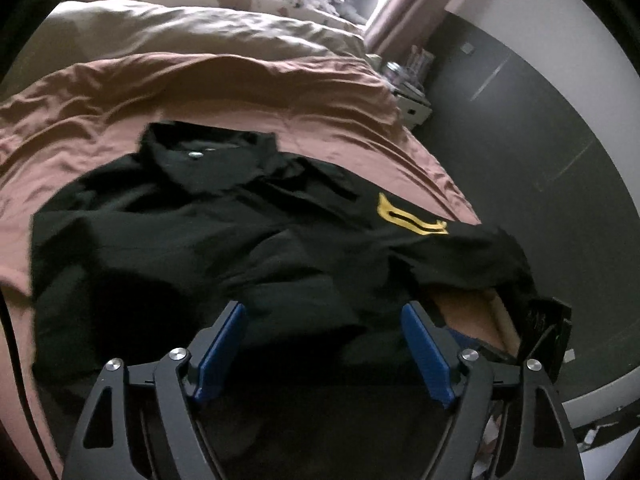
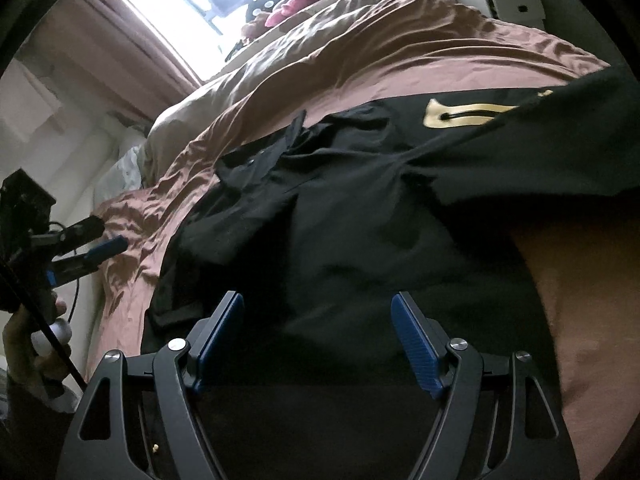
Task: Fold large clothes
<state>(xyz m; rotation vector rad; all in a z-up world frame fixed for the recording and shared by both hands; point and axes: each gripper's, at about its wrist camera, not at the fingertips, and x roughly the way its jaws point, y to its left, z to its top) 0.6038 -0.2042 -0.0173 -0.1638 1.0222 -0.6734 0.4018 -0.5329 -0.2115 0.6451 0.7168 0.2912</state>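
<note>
Lying spread on the rumpled pink-brown bed sheet (image 1: 100, 92), the black collared shirt with a yellow emblem (image 1: 200, 240) awaits its next fold. Both the left gripper (image 1: 322, 320) and right gripper (image 2: 318, 312) hover with fingers wide apart, empty. Next likely gripping an edge; the beige duvet (image 1: 180, 32) lies beyond.
</note>
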